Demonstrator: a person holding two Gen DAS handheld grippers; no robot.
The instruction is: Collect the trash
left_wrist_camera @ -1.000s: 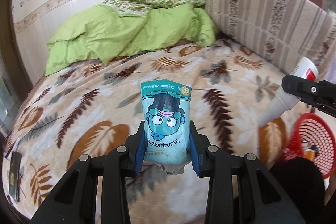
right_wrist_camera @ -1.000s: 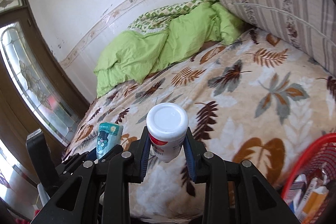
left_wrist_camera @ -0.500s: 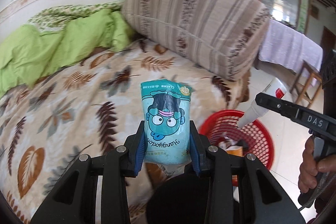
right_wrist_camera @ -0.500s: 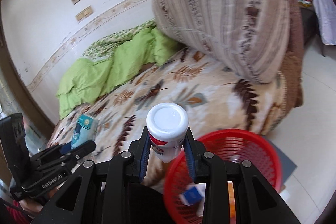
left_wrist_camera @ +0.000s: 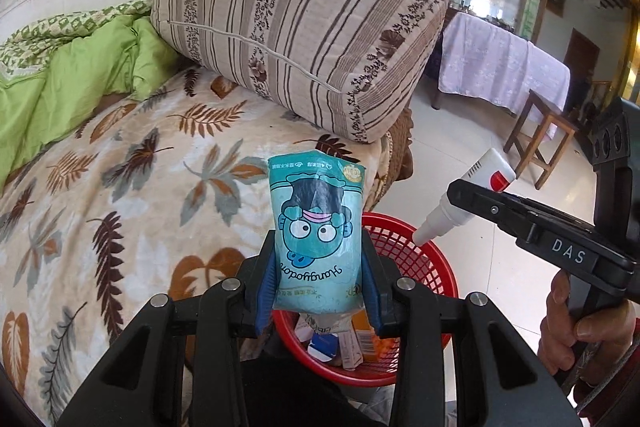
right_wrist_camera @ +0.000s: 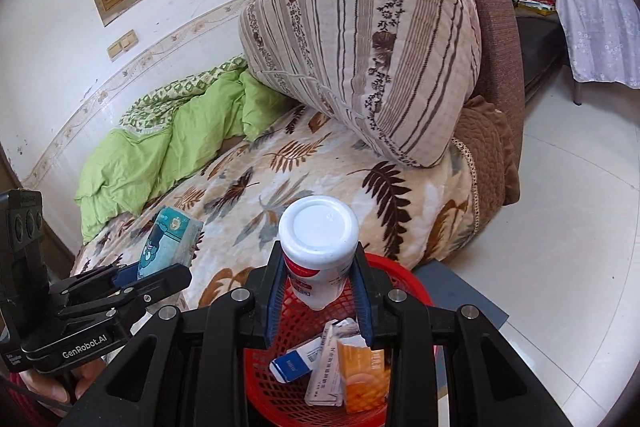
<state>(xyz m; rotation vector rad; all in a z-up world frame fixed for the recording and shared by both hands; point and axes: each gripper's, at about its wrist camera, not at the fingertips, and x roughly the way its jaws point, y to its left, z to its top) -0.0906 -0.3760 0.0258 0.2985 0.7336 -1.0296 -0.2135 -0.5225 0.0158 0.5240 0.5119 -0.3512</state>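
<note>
My left gripper (left_wrist_camera: pixel 318 291) is shut on a teal snack packet (left_wrist_camera: pixel 318 235) printed with a cartoon face, held upright over the near rim of a red mesh basket (left_wrist_camera: pixel 416 259). My right gripper (right_wrist_camera: pixel 319 291) is shut on a white plastic bottle (right_wrist_camera: pixel 319 239) with a red label band, its flat base facing me, above the same red basket (right_wrist_camera: pixel 288 391). The left wrist view shows the right gripper (left_wrist_camera: pixel 452 203) from the side with the bottle (left_wrist_camera: pixel 468 195) pointing down at the basket. In the right wrist view the left gripper (right_wrist_camera: pixel 160 267) holds the packet (right_wrist_camera: pixel 168 243) at the lower left.
The basket stands on a pale tiled floor (right_wrist_camera: pixel 560 227) beside a bed with a leaf-patterned blanket (left_wrist_camera: pixel 140 187); it holds several small boxes (right_wrist_camera: pixel 360 375). A striped bolster (left_wrist_camera: pixel 300 27) and a green quilt (left_wrist_camera: pixel 60 87) lie on the bed. A stool (left_wrist_camera: pixel 540 139) and a draped table (left_wrist_camera: pixel 500 67) stand farther off.
Both grippers have swung from over the bed to the right, ending above the red basket. Each keeps its hold: the packet in the left, the bottle in the right.
</note>
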